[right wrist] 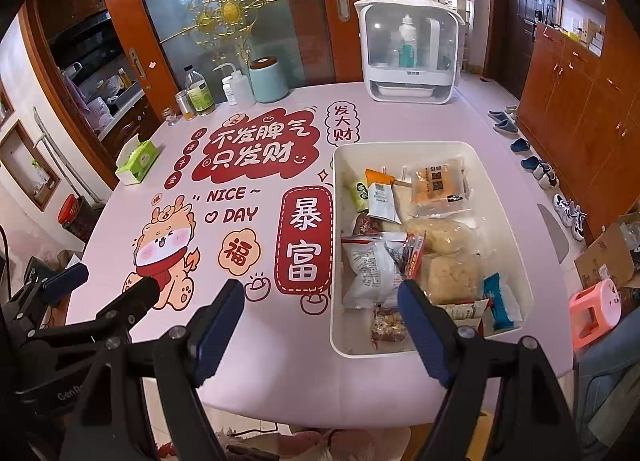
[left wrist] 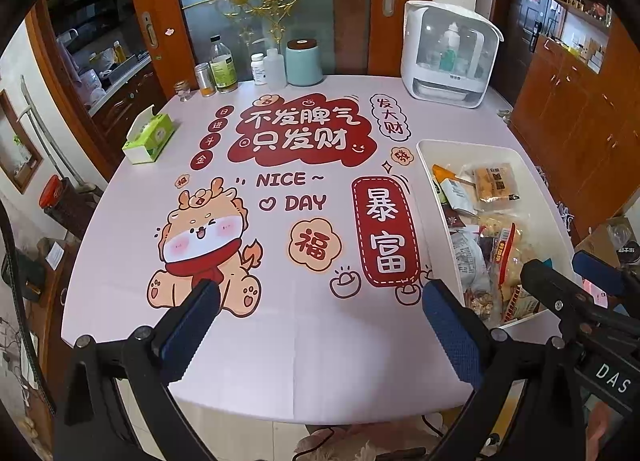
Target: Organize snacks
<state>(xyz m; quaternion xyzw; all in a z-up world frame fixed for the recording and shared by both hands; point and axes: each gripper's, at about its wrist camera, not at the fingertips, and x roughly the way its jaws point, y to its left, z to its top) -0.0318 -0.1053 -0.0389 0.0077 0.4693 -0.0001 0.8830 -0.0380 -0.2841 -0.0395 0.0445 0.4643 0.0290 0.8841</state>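
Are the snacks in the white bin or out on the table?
In. Snack packets fill the white bin; none lie on the table.

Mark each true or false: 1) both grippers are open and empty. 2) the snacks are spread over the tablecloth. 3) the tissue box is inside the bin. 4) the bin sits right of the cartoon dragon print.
1) True: the left gripper and right gripper are open with nothing between the fingers.
2) False: the snacks lie inside the white bin.
3) False: the tissue box stands on the tablecloth, far left of the bin.
4) True: the dragon print is left of the bin.
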